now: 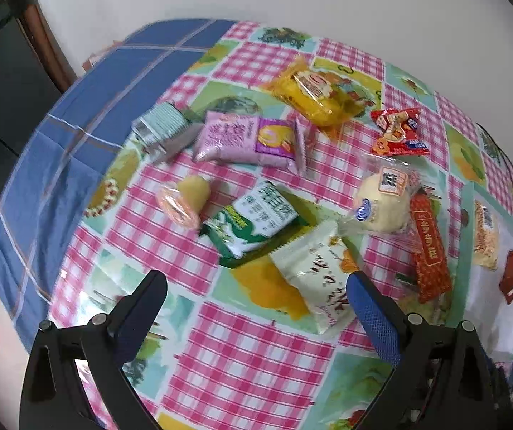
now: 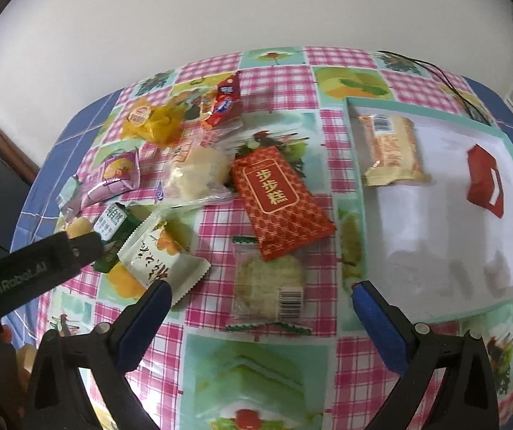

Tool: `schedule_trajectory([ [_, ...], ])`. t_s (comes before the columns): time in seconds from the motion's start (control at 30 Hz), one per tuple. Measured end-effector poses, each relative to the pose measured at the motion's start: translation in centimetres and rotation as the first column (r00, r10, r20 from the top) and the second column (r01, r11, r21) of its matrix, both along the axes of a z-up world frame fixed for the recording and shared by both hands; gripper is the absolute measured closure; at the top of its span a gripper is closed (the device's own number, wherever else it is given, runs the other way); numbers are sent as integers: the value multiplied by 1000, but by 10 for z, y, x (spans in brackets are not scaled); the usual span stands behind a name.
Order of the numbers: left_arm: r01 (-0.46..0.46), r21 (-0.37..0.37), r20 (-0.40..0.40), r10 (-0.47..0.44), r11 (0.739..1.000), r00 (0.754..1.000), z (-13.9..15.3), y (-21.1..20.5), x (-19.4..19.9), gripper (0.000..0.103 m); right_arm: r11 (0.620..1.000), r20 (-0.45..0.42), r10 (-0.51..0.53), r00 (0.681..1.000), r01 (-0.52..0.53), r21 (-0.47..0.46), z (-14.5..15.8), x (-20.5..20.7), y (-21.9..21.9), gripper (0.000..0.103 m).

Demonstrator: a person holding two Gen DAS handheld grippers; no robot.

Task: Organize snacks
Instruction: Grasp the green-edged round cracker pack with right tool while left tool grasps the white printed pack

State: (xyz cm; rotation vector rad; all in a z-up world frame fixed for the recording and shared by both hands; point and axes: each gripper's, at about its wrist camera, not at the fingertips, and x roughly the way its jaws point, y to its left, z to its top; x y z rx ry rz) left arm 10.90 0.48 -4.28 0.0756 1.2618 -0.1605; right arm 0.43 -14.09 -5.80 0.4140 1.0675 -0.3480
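Right wrist view: clear cracker packet (image 2: 269, 288) just ahead of spread, empty right hand-held gripper (image 2: 261, 295), long axis pointing away; left hand-held gripper (image 1: 256, 286) spread too, farther.

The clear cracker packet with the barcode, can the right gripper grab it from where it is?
Probably yes. The clear cracker packet lies flat on the tablecloth, right in front of the right gripper, whose jaws are wide open. Nothing lies on it; only the red packet overlaps its far end.
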Motion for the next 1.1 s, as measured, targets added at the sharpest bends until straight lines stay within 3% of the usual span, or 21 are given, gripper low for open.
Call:
schedule_trajectory([
  [0.3, 33, -63, -71, -38, 997, 997, -16, -21, 1, 4, 1000, -42, 7, 999, -7, 13, -19, 11, -4, 22],
  [0.4, 38, -66, -84, -43, 997, 996, -21, -26, 2, 17, 1000, -53, 12, 999, -11, 9, -21, 15, -5, 26],
  [0.47, 34, -75, -98, -41, 997, 994, -25, -29, 4, 18, 1000, -64, 18, 998, -18, 2, -23, 19, -6, 30],
  [0.63, 19, -92, -130, -31, 996, 991, -35, -35, 10, 26, 999, -85, 27, 996, -29, -15, -25, 25, -6, 32],
  [1.1, 24, -70, -163, -35, 997, 986, -59, -52, 19, 30, 996, -125, 50, 991, -58, -62, -33, 30, -4, 36],
])
